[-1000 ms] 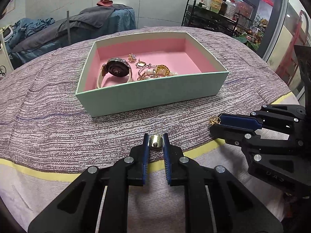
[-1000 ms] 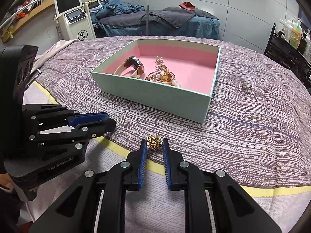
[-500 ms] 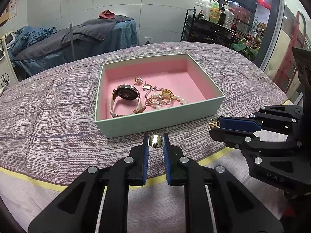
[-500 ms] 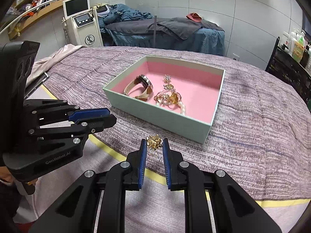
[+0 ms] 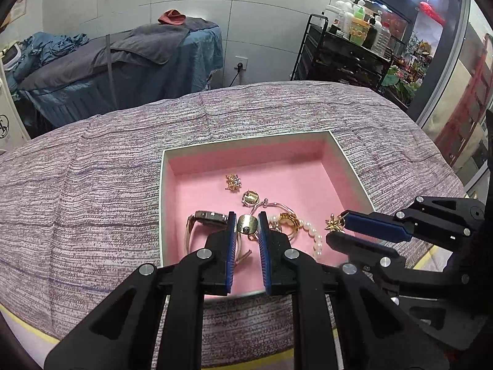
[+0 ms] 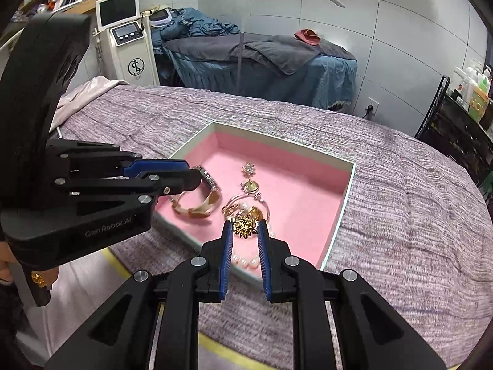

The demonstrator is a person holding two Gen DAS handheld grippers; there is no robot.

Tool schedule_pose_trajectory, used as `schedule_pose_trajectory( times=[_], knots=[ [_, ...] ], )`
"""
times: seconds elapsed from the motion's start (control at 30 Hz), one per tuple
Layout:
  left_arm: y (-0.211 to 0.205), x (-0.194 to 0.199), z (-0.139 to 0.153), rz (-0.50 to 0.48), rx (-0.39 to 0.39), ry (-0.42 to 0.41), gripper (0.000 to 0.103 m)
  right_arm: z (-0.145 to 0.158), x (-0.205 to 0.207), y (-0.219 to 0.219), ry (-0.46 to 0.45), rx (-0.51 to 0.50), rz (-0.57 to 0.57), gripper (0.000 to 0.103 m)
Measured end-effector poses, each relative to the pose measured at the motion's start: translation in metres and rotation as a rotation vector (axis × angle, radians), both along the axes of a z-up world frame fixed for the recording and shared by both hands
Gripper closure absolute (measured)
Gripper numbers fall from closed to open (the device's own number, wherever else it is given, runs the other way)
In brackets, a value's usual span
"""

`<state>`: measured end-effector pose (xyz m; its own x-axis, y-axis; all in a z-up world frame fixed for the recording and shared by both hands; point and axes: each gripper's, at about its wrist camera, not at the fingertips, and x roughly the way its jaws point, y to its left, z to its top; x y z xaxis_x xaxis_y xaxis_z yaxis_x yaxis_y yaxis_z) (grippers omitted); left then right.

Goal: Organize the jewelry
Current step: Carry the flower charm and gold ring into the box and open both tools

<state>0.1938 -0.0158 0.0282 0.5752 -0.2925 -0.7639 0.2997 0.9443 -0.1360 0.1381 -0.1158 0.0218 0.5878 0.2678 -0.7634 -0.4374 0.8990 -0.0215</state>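
A mint box with a pink lining (image 5: 308,182) (image 6: 308,191) sits on the purple striped bed cover. It holds a watch (image 6: 197,206), a pearl bracelet (image 5: 314,237), a gold ring (image 5: 250,197) and a gold brooch (image 5: 233,182). My left gripper (image 5: 247,225) is shut on a gold ring (image 5: 247,224) above the box's near half. My right gripper (image 6: 244,226) is shut on a gold flower brooch (image 6: 245,226), also over the box, right of the left gripper.
A massage bed (image 5: 123,58) with grey towels stands behind the table. A black shelf with bottles (image 5: 354,46) is at the back right. A white machine with a screen (image 6: 126,40) stands at the back left.
Both grippers have risen and moved forward with their pieces, from the cover in front of the box to above its inside.
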Motion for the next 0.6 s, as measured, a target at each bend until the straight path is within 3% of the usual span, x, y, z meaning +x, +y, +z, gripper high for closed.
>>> schedule_pose_trajectory(
  times=[0.4,0.6],
  knots=[
    [-0.021,0.055,-0.029,0.021,0.040,0.116,0.089,-0.023,0.029,0.014,0.055,-0.045,0.015,0.087],
    [-0.030,0.062,-0.035,0.019,0.068,0.125,0.088,-0.032,0.036,0.017,0.070,-0.056,0.007,0.087]
  ],
)
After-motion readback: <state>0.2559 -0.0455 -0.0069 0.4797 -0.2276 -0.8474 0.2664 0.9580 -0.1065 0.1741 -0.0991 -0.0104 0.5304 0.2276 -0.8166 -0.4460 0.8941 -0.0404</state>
